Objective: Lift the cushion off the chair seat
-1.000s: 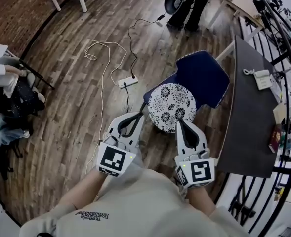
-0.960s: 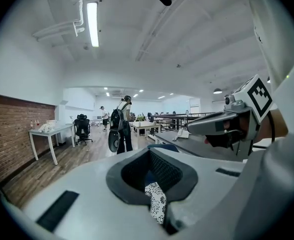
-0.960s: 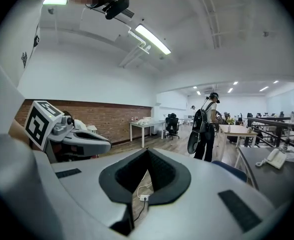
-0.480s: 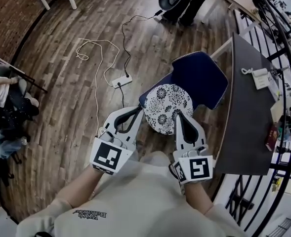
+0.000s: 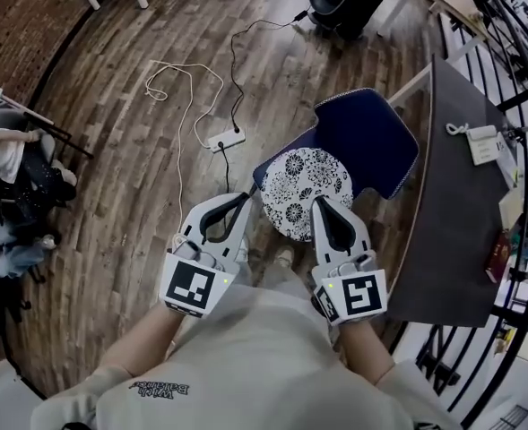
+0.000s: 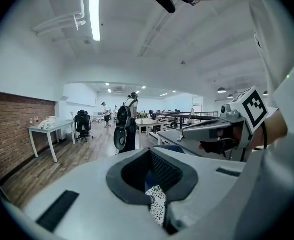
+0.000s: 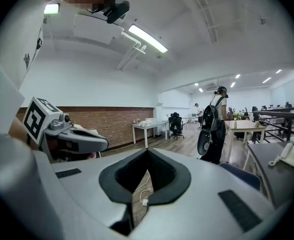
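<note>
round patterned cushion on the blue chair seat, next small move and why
Probably open both jaws: left gripper and right gripper are shut, tips by the near edge of the round patterned cushion, which lies ungripped on the blue chair seat.

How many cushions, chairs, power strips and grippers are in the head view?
cushion: 1
chair: 1
power strip: 1
grippers: 2, the left gripper and the right gripper
Total: 5
</note>
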`<state>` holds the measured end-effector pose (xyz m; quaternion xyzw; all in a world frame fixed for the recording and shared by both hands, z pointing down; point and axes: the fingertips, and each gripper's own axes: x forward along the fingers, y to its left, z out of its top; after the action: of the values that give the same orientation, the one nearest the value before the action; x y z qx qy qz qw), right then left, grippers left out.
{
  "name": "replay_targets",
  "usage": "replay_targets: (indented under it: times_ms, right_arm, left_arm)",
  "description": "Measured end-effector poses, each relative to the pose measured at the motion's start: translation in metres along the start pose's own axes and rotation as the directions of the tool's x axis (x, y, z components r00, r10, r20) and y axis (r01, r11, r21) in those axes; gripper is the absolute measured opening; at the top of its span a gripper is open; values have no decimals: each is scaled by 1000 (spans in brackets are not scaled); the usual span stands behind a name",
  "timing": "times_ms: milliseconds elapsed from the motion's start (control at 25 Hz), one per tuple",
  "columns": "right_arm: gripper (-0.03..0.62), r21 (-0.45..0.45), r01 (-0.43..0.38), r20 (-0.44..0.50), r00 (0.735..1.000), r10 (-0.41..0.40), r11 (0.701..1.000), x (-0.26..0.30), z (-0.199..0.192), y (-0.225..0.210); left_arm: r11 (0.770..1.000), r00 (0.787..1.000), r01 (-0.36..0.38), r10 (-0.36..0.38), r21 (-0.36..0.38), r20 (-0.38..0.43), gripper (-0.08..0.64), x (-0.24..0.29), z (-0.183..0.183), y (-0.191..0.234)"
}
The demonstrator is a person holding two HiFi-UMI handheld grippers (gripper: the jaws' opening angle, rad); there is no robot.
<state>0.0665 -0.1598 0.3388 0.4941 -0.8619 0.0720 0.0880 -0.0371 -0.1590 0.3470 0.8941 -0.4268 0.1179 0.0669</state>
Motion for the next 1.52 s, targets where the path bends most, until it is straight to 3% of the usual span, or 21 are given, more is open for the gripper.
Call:
replay_targets:
  times_ms: [160,280,480,640,720,840,960,1040,1120,1280,1520]
  right_arm:
    - [3,-5,-60,-21,998,60,998,5,-9,-5]
    - [3,-27,-75,-44,996,74,997,19,-16,-14]
    - [3,-63,-68,-62,996,64,996,57,-30,-42]
    - [5,-52,-58,-13,998,58,997,101,-43,-58]
    - [98,-31,-55,-21,998,54,998,121,-63,-64]
    - [164,-15,-44,-65,997,43,999,149,-107,-73]
    - [176,-16,-40,-128,991,37,999,176,-167,-82]
    - [185,-7,-37,-190,981,35,999,195,-216,-90]
    - [202,-1,-34,-253,967,33,999,212,-266,-96]
    - [211,20,-27,-365,930,33,999,239,-363,-101]
    - [221,34,-32,-461,886,44,999,266,-474,-99]
  left_arm:
    - [1000,1000,-25,25,-3,-2,5,12,-8,-2]
    - [999,998,-46,46,-14,43,5,24,-2,2]
    - [996,998,-37,33,82,48,5,65,-8,15]
    - [996,998,-43,39,79,42,5,96,-37,39]
    - [998,998,-52,51,43,31,5,109,-59,50]
    - [997,997,-80,80,0,5,5,127,-98,67]
    - [990,992,-124,125,62,-14,5,149,-144,82]
    - [988,990,-141,143,58,-19,5,165,-177,91]
    - [992,991,-126,126,11,-39,5,181,-213,96]
    - [995,996,-14,6,-100,-86,5,210,-289,83]
    - [990,984,-37,11,-138,-181,5,242,-394,84]
